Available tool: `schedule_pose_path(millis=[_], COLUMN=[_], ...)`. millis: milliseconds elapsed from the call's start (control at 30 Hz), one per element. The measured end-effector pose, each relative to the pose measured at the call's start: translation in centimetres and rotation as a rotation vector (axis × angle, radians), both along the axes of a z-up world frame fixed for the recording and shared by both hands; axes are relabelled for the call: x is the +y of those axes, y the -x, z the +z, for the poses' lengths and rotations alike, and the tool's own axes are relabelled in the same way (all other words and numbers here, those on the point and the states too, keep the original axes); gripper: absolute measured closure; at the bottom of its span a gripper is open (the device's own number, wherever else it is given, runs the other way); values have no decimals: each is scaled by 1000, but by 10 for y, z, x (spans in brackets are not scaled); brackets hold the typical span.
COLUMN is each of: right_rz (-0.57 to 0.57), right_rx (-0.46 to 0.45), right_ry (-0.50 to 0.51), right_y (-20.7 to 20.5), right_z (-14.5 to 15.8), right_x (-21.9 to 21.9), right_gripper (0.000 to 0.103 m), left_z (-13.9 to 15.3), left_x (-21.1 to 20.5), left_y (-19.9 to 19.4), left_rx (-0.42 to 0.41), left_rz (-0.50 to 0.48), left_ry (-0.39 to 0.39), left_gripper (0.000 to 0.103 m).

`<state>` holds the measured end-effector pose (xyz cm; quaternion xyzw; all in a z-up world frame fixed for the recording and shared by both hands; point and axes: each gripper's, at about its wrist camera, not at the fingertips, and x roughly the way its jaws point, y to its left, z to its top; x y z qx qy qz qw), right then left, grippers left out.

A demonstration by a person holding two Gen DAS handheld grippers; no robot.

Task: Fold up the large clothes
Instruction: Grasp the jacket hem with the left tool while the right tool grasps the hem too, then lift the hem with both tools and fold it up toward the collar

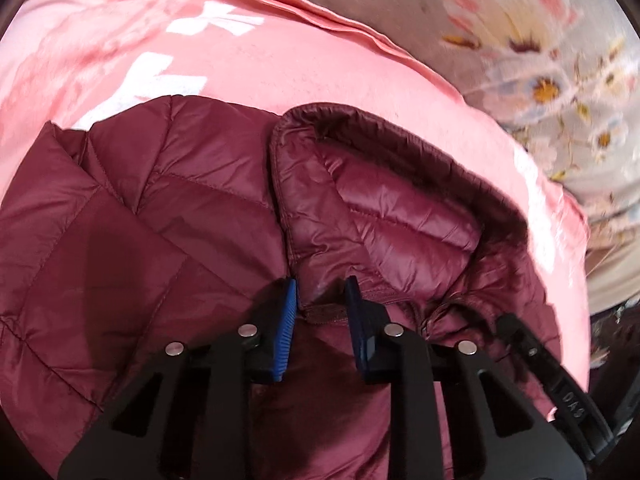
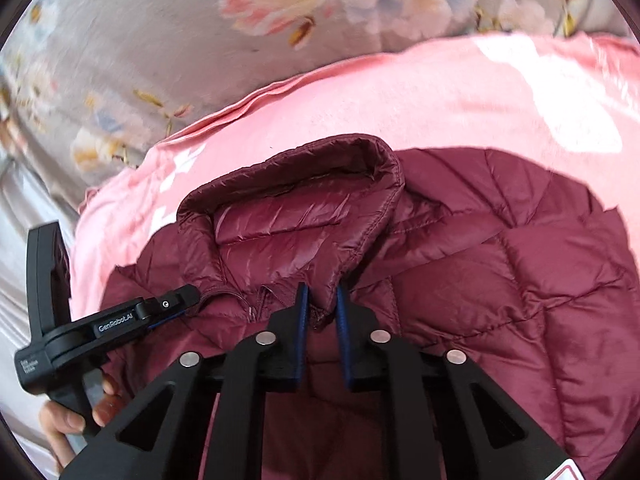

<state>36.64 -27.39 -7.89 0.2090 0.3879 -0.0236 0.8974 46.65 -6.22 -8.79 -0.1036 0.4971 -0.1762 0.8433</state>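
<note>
Pink sheet (image 1: 280, 64); both claws pitched down, pinching jacket (image 1: 168, 208).

A pink sheet (image 1: 304, 68) with white patches is lying over a grey floral bedcover (image 2: 132, 40); bright light is falling across both, washing out the pink.

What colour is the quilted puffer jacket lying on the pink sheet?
Dark maroon; the quilted puffer jacket shows best in the right wrist view.

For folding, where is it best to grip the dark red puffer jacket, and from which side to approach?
Grip the puffer jacket at the collar base, one gripper on each side of the hood, coming from above. The seam there bunches into a thin ridge that narrow jaws can pinch.
</note>
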Motion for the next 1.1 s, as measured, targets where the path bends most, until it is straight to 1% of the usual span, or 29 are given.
schedule_pose_path(millis=[33, 100, 167, 300, 467, 533, 567, 633, 667, 700, 733, 767, 800, 833, 933, 1000, 1067, 1100], right_rz=[-1, 0, 5, 6, 16, 25, 28, 29, 22, 12, 2, -16, -28, -35, -53, -84, -96, -95], right_rx=[-11, -27, -17, 60, 68, 74, 75, 77, 70, 62, 48, 27, 11, -4, -54, -105, -119, -111], right_ry=[21, 43, 54, 66, 137, 140, 131, 88, 69, 61, 52, 39, 18, -13, -178, -280, -314, -342], right_y=[2, 6, 6, -2, -4, -5, -4, 2, 6, 9, 11, 12, 11, 8, -10, -34, -48, -53], right_z=[2, 5, 3, -19, -26, -25, -24, -17, -12, -7, -1, 7, 13, 18, 33, 45, 52, 52], right_x=[1, 1, -1, -6, 0, -1, -3, -9, -12, -14, -16, -21, -24, -28, -42, -48, -49, -49], right_gripper=[93, 94, 94, 96, 96, 96, 95, 87, 86, 84, 78, 76, 71, 70, 70, 70, 70, 70], left_z=[-1, -1, -2, -7, -11, -9, -7, -2, 4, 11, 18, 27, 35, 47, 70, 79, 82, 82], left_x=[0, 4, 6, 4, 1, -3, -4, -2, 2, 8, 13, 17, 22, 26, 31, 32, 29, 27], left_y=[1, 3, 5, 11, 16, 19, 21, 27, 29, 31, 31, 30, 27, 21, -5, -33, -55, -65], left_rx=[-9, -21, -26, -60, -102, -127, -141, -156, -158, -167, -180, -197, -212, -225, -213, -171, -126, -98], left_rz=[-2, -4, -8, -33, -34, -35, -36, -50, -59, -57, -49, -38, -25, -13, 33, 75, 94, 109], left_ry=[-17, -18, -13, -57, -80, -115, -125, -123, -98, -68, -45, -24, -3, 31, 117, 177, 240, 262], left_gripper=[85, 91, 91, 92, 92, 90, 90, 89, 82, 69, 60, 48, 43, 43, 40, 39, 39, 39])
